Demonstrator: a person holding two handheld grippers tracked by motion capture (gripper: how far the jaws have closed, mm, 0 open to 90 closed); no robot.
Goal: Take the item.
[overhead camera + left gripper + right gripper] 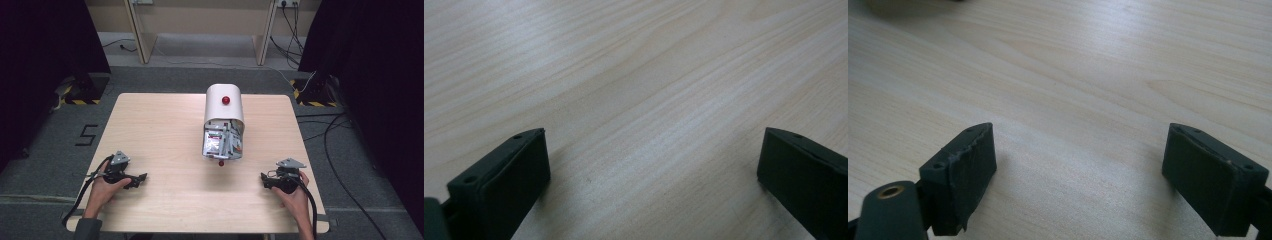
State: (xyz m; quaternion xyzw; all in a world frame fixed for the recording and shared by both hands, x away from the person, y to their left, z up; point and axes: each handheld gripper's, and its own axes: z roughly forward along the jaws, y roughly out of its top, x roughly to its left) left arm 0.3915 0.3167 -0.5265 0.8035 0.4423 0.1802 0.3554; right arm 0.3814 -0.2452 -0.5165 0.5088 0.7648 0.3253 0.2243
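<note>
Jaws spread wide and empty on both the left gripper [141, 178] and right gripper [263, 179], parked near-side on the tabletop [165, 130]; probably best reaching slow toward the white container [224, 107] mid-far, stuffed with packets [223, 141].

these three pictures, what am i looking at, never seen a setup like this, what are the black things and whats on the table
There is no robot here. A person sits at a wooden table and holds a tool in each hand: the left hand-held gripper and the right hand-held gripper, each with two black jaws and a trailing cable.

The high view looks down from above the person, whose hands come in at the bottom. The other two pictures come from small cameras riding on the grippers and looking along their jaws. In the left gripper view and the right gripper view alike, the jaws stand wide apart over bare wood, so both are open and hold nothing.

On the table lies a white container with a red knob, on its side, its open end toward the person. Packets fill it.
</note>
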